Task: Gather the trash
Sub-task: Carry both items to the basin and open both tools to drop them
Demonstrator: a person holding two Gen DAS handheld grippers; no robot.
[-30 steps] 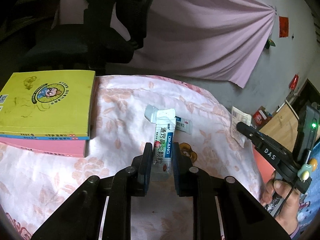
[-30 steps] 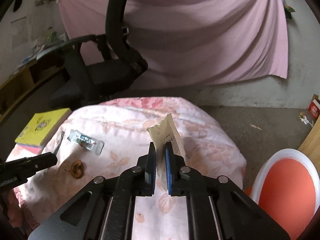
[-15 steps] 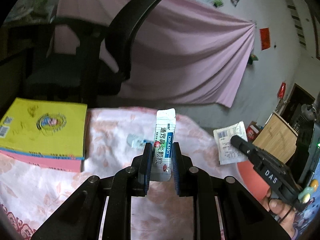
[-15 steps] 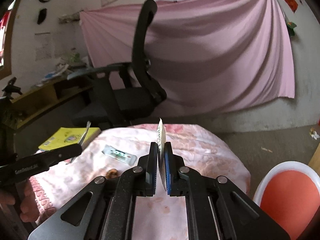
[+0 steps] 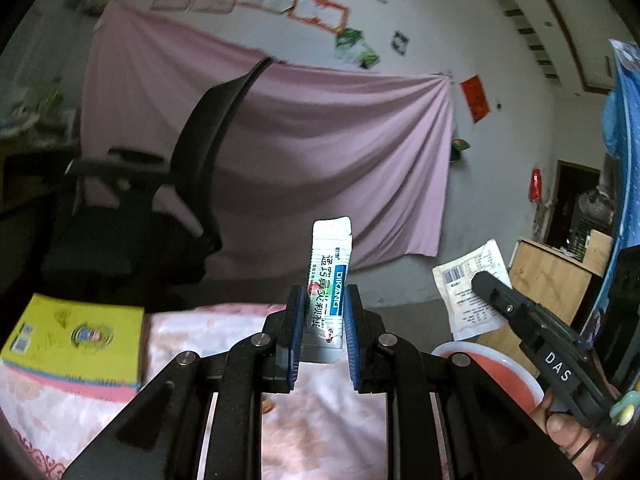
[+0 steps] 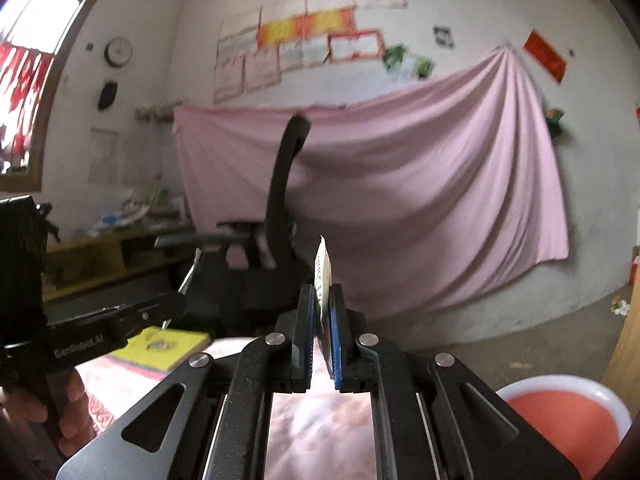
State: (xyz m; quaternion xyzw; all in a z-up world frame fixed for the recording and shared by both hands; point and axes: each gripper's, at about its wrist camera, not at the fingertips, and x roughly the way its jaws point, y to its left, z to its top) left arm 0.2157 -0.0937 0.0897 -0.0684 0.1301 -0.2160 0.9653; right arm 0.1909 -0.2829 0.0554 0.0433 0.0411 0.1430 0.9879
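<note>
Left gripper clamped on an upright white sachet, held above the floral cloth. Right gripper pinched on a flat paper packet, edge-on. Orange basin lower right; yellow book at left.

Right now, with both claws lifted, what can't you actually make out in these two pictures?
- White sachet with blue label, left view: its lower end sits behind the left claw pads.
- Flat white paper packet, right view: edge-on in the right claw, print unreadable.
- Orange basin with white rim: cut off by the frame edge.
- Wall papers: blurred.
</note>
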